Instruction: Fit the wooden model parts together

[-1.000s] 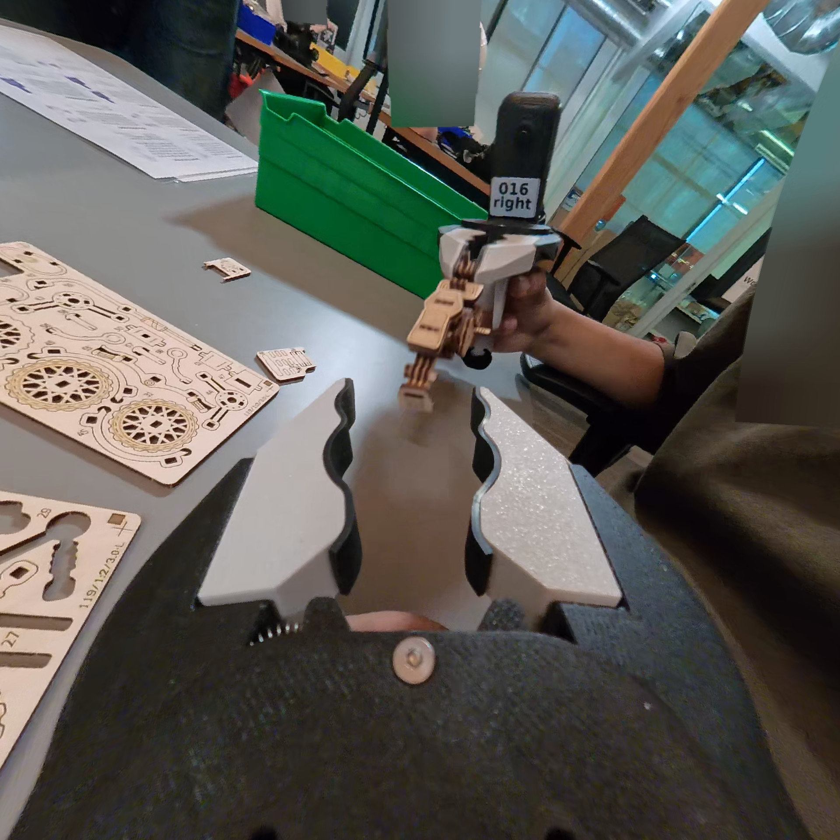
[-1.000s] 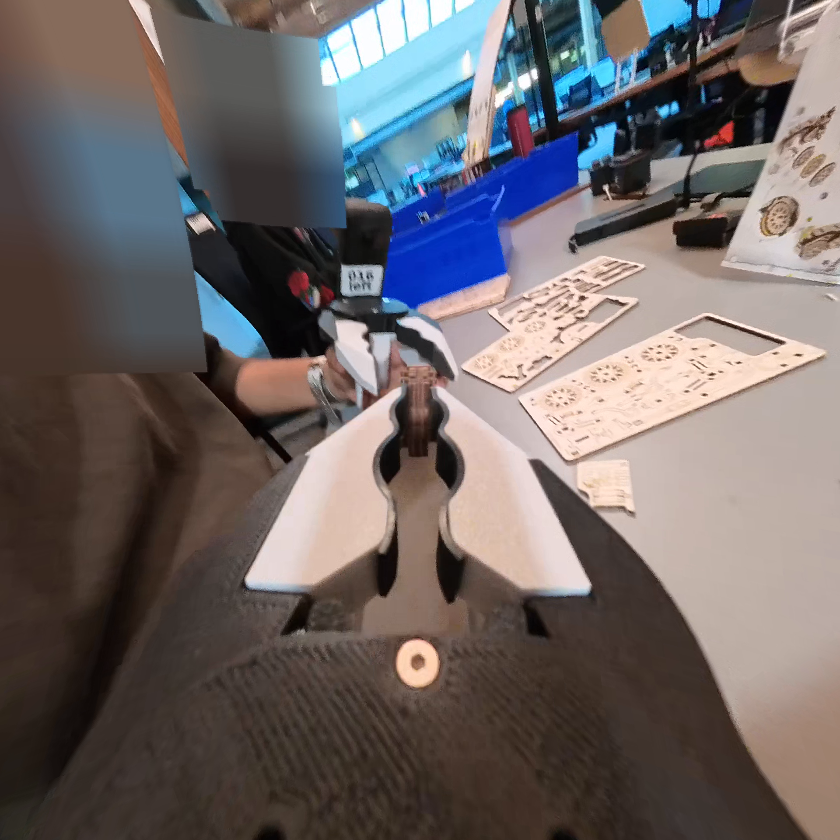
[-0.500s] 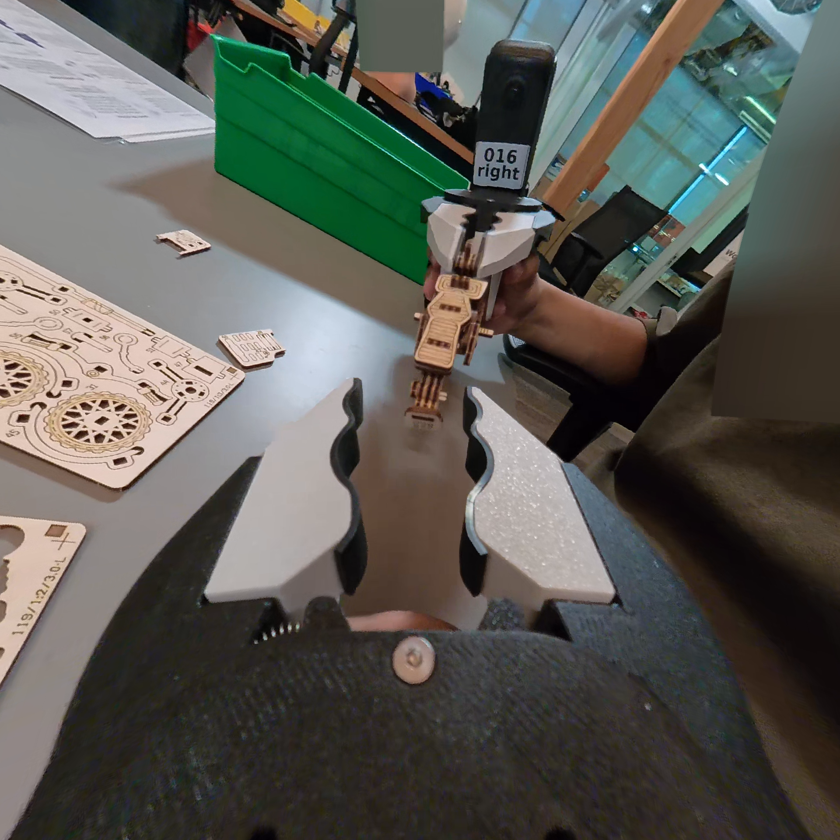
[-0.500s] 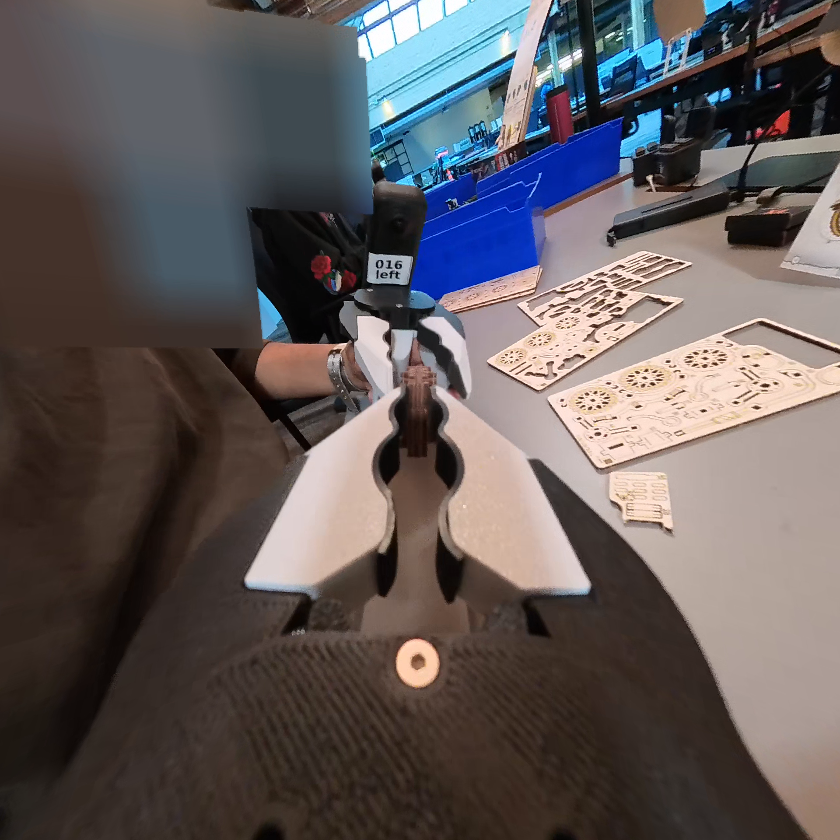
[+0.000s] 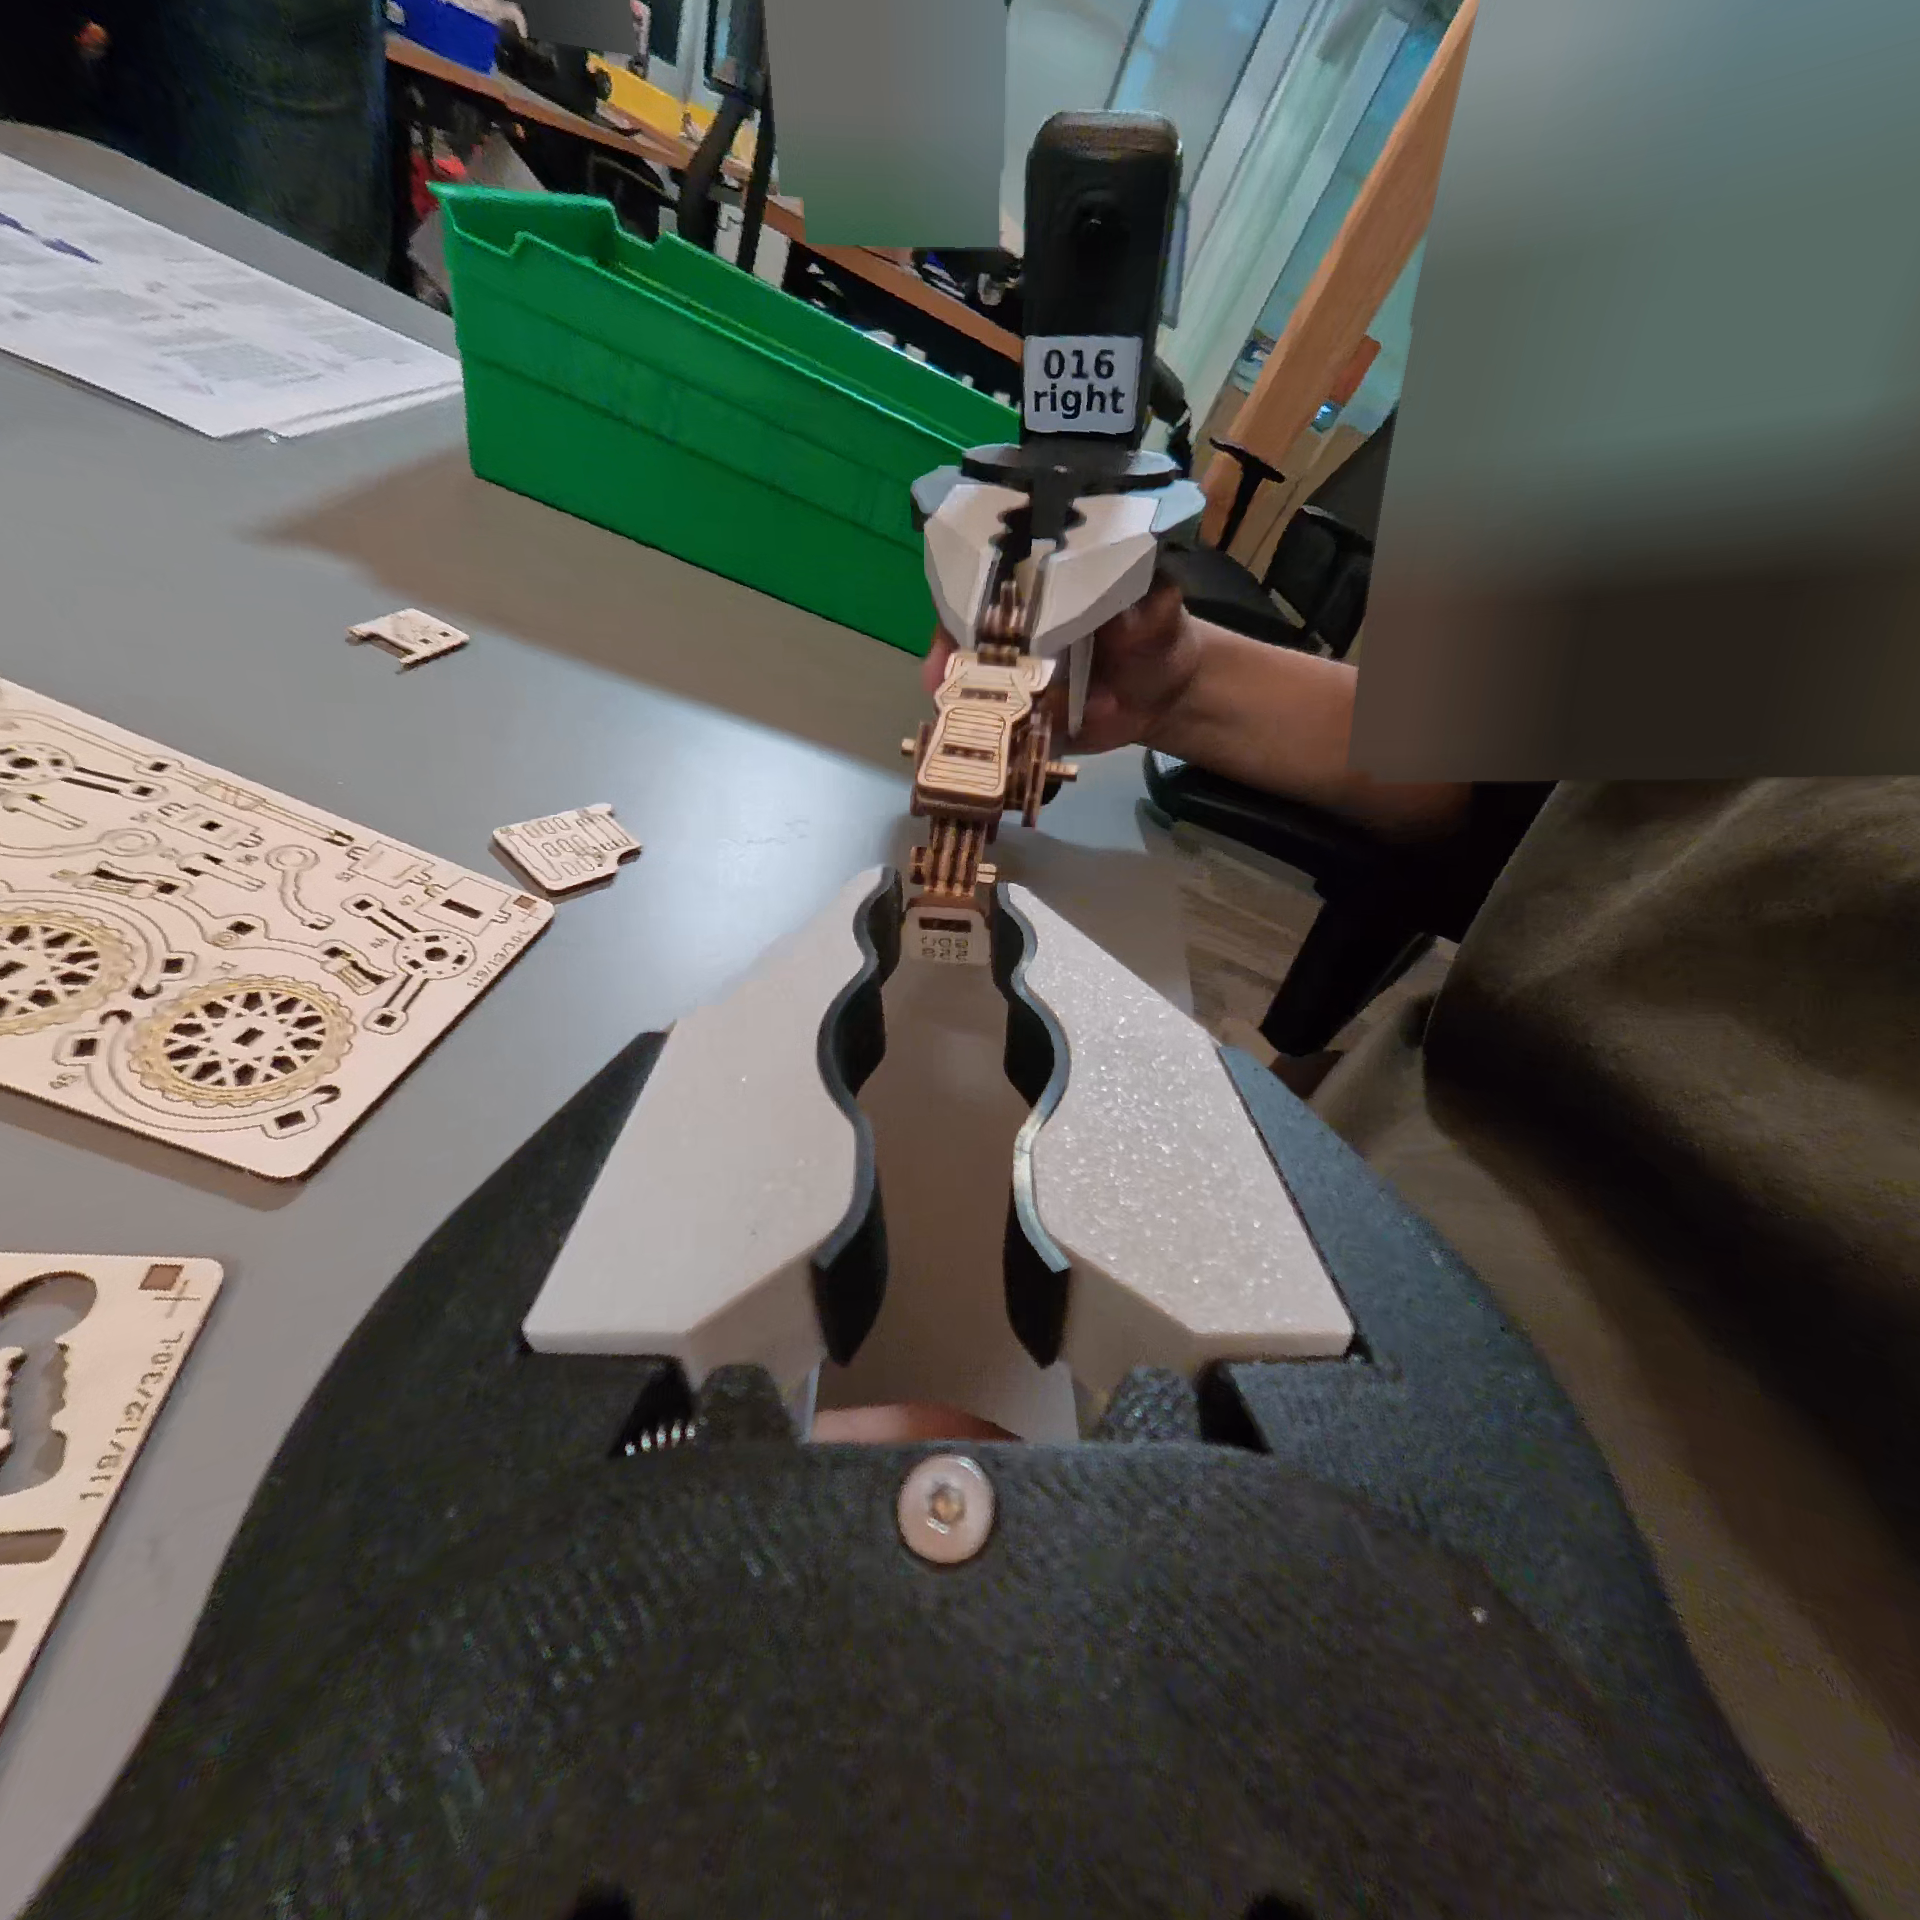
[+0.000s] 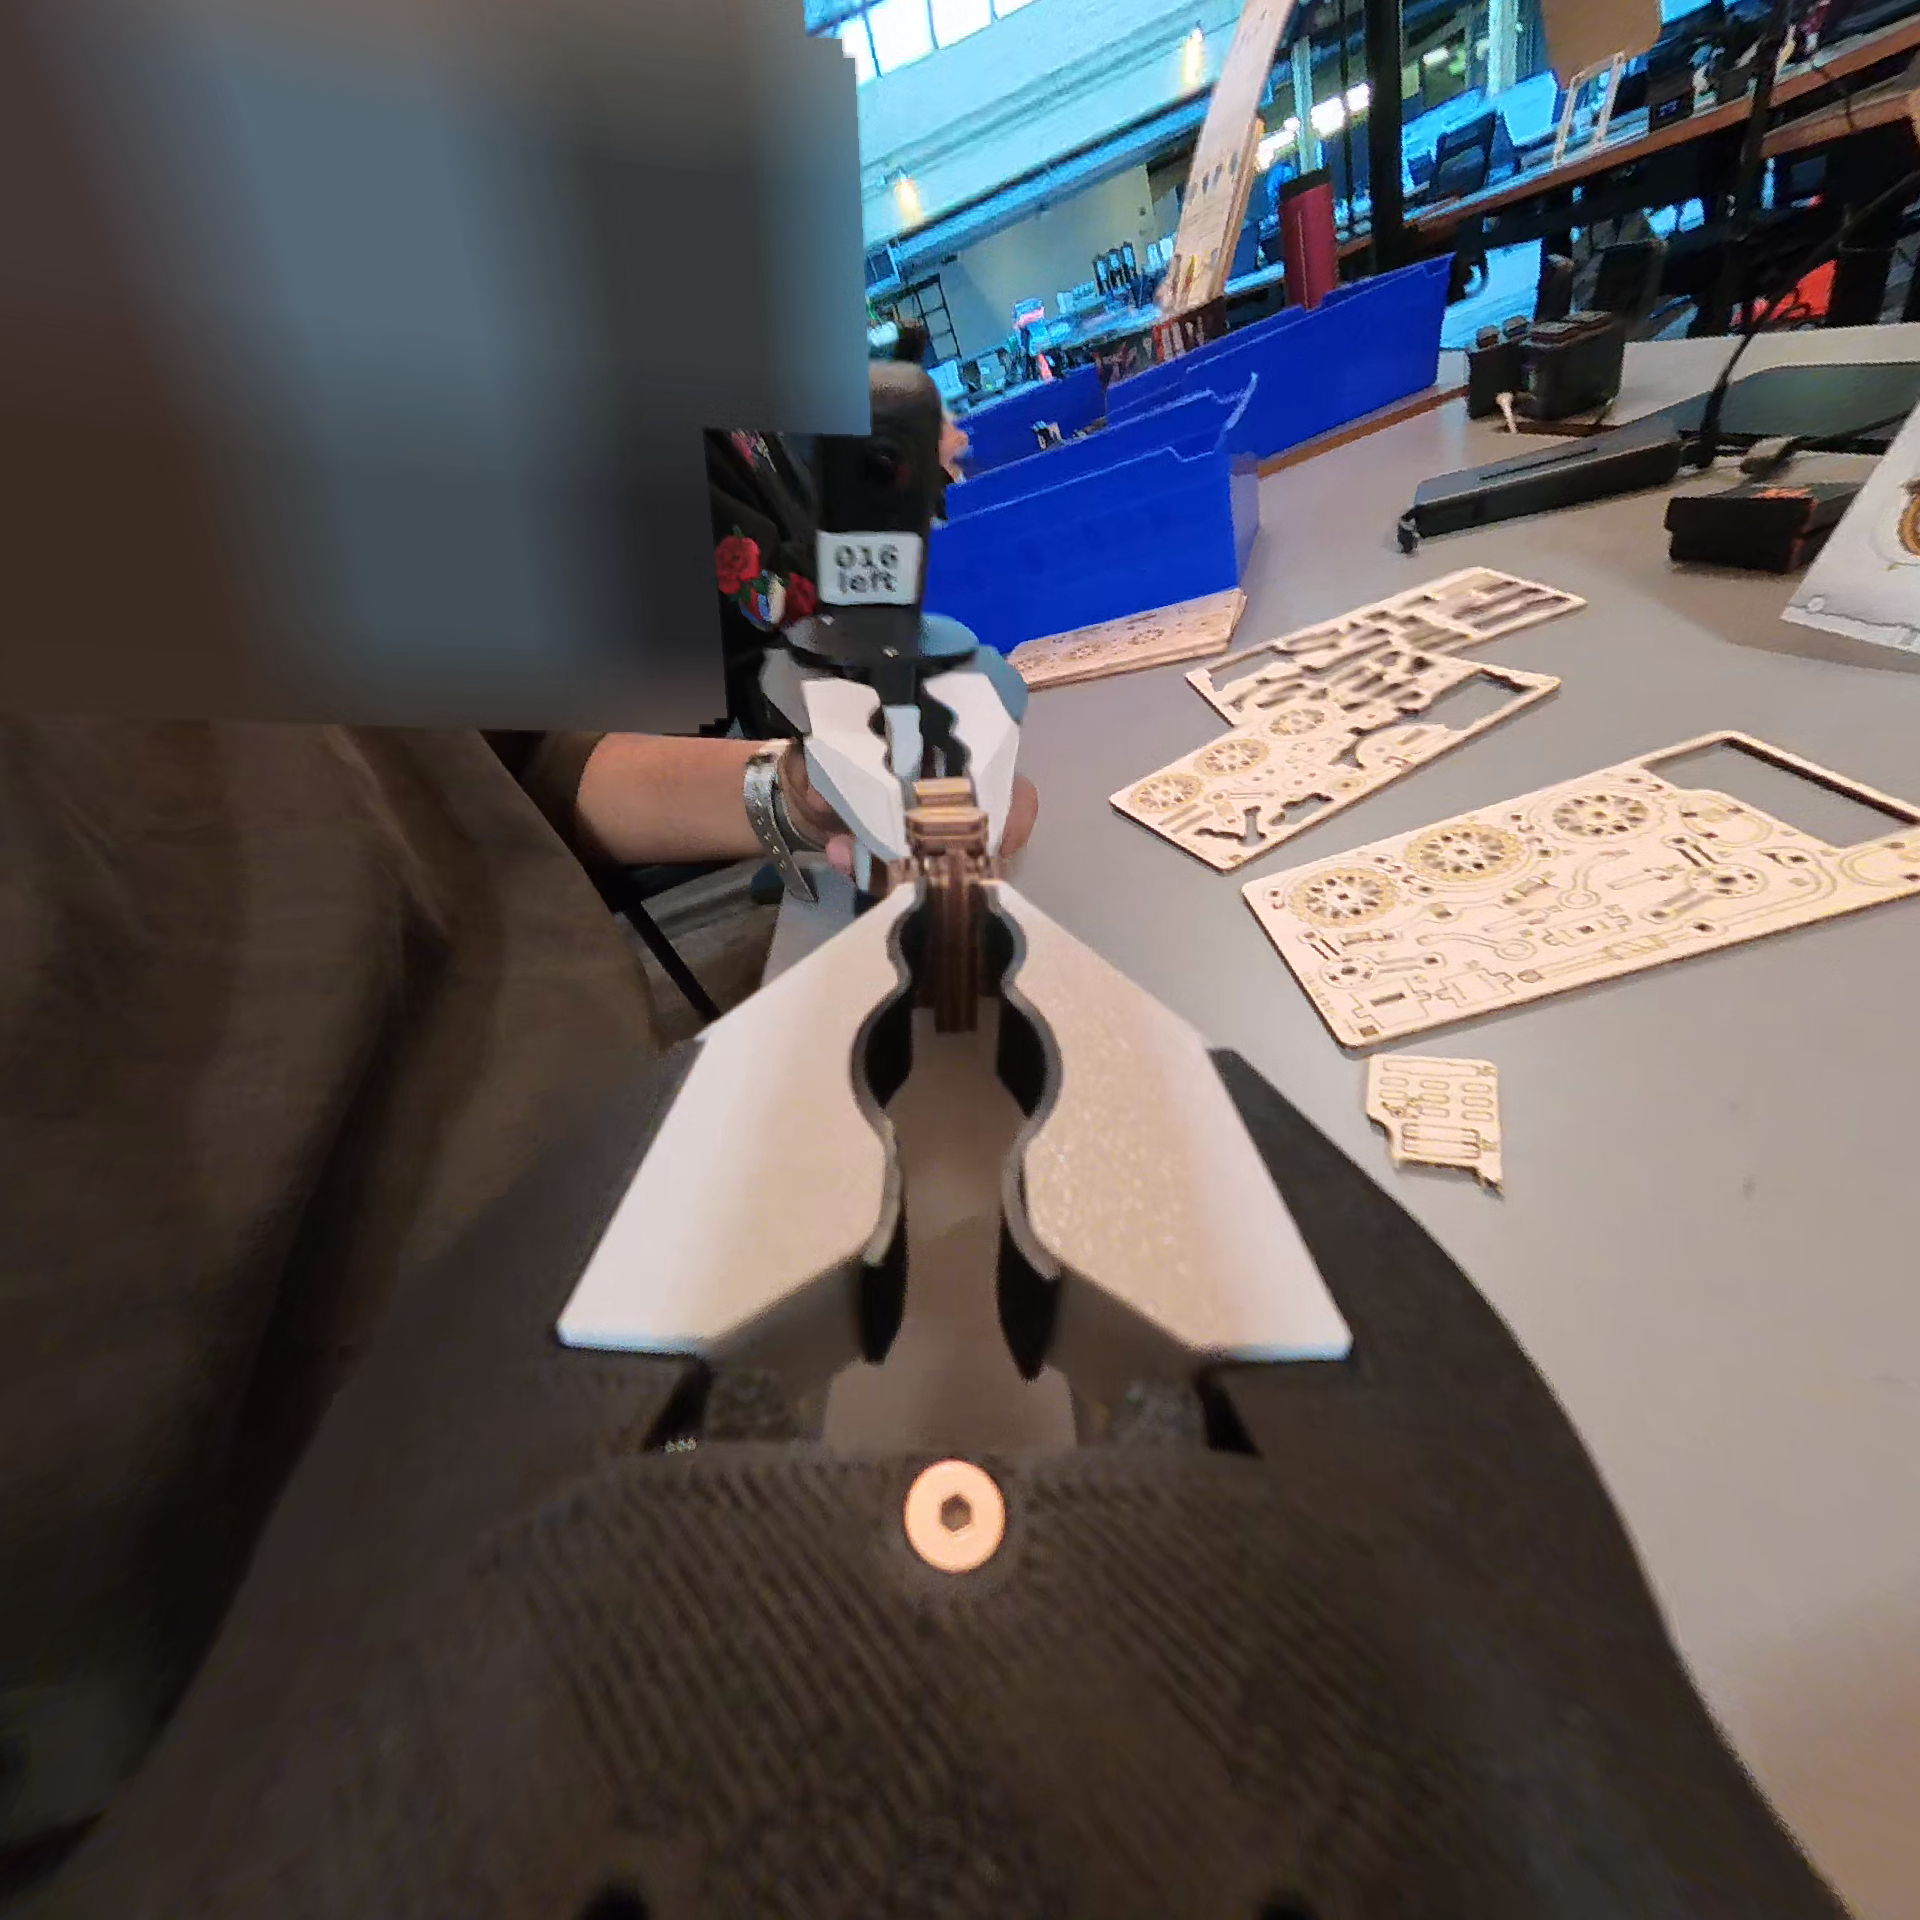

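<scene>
A small wooden model [image 5: 971, 758], a partly built assembly of thin laser-cut parts, hangs in the air between my two grippers above the grey table's edge [image 5: 727, 727]. My right gripper [image 6: 948, 914] is shut on one end of the model [image 6: 945, 966]; it also shows in the left wrist view [image 5: 1013, 623]. My left gripper [image 5: 943, 914] has its fingertips closed against the sides of the model's other, narrow end. It shows in the right wrist view [image 6: 914, 800] facing mine. A person's hands hold both grippers.
Laser-cut wooden sheets [image 5: 208, 935] [image 6: 1558, 883] lie flat on the table. Small loose pieces [image 5: 566, 847] [image 5: 407, 636] [image 6: 1439, 1117] lie beside them. A green bin [image 5: 675, 416] stands behind, with printed paper [image 5: 187, 322] at far left. Blue bins [image 6: 1091, 530] stand at the back. One gripper's finger ends stand about 7 centimetres off the other's.
The two grippers have come together. The model's narrow end has gone in between my left fingertips, and the left jaws have narrowed from wide open onto it. The right grip is unchanged.
</scene>
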